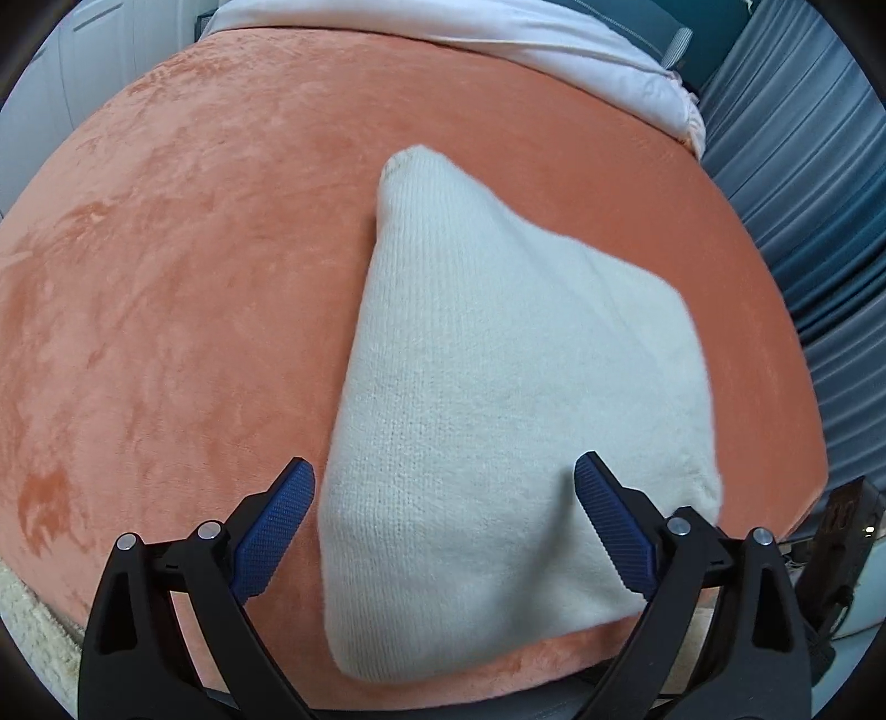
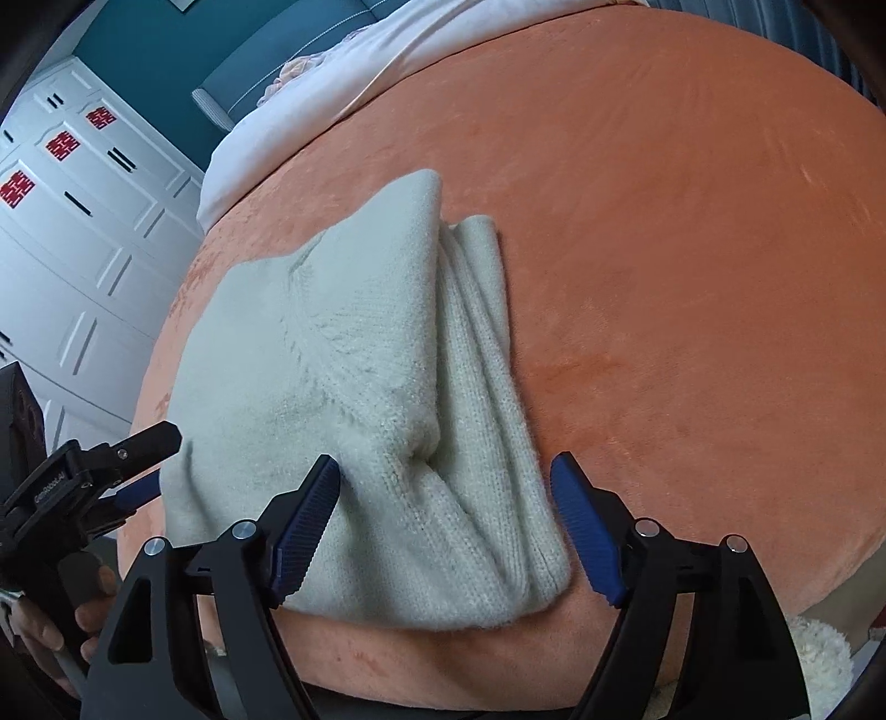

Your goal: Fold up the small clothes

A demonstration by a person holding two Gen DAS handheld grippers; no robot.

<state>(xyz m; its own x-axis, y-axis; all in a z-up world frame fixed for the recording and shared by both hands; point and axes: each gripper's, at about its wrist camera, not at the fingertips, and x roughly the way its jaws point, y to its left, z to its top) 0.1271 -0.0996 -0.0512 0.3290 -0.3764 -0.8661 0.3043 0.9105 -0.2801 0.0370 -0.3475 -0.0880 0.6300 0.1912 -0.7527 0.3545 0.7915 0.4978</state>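
A cream knitted garment (image 1: 476, 387) lies folded on an orange plush bed cover (image 1: 194, 277). My left gripper (image 1: 446, 471) is open, its blue pads just above the garment's near edge, holding nothing. In the right wrist view the same garment (image 2: 343, 387) shows a thick folded flap on the left and a ribbed layer on the right. My right gripper (image 2: 446, 471) is open and empty over the garment's near right part. The left gripper (image 2: 149, 459) also shows at the garment's left edge in that view.
A white sheet (image 1: 498, 33) lies at the far end of the bed. Blue-grey curtains (image 1: 819, 194) hang to the right in the left wrist view. White cabinets (image 2: 66, 232) stand to the left of the bed. A fluffy cream rug (image 2: 819, 659) lies by the bed's near edge.
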